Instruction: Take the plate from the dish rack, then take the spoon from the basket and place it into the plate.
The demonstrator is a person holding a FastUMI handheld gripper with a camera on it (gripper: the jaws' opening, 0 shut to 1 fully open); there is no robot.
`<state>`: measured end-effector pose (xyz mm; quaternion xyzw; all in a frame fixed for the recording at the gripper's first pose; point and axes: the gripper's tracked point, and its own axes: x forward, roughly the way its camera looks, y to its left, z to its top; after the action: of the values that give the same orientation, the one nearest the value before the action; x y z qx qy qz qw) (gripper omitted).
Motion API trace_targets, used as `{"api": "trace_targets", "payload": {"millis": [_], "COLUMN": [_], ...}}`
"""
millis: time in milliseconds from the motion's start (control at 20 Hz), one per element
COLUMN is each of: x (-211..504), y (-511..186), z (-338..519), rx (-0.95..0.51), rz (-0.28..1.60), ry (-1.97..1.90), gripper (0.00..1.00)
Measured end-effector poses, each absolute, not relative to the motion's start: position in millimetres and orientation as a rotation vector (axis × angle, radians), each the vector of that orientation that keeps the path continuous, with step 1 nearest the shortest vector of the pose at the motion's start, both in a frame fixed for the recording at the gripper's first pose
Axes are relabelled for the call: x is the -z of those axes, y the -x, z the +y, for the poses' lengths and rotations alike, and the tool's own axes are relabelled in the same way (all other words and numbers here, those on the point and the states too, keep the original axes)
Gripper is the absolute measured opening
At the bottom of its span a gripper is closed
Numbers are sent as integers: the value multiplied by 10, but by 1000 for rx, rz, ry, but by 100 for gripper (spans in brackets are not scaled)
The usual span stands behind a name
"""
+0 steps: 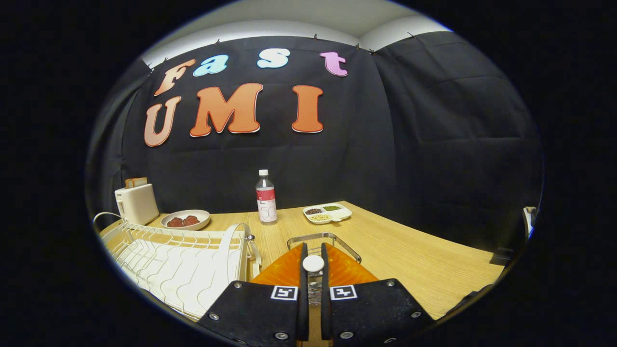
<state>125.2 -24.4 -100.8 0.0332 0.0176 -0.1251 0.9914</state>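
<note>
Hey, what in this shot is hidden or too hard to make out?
- Orange plate, gripper view: the tongs cover its middle and near part.
- Wire basket: plate and tongs hide its inside, so no spoon can be confirmed.
- White round piece between the tongs: unclear what it is, or whether both press it.
- Dish rack: near side cut off at the view's edge.

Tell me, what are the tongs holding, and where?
The tongs pinch what looks like the spoon by its clear handle, below its white round end, above the orange plate.
</note>
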Motion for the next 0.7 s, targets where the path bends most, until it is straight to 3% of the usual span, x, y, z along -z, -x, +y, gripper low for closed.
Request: {"api": "trace_targets", "payload": {"millis": [100, 700], "x": [971, 423], "y": [-1266, -1097], "z": [-237, -330], "rx": [242, 238], "rz": [33, -79], "ry": [-83, -48], "gripper": [5, 5]}}
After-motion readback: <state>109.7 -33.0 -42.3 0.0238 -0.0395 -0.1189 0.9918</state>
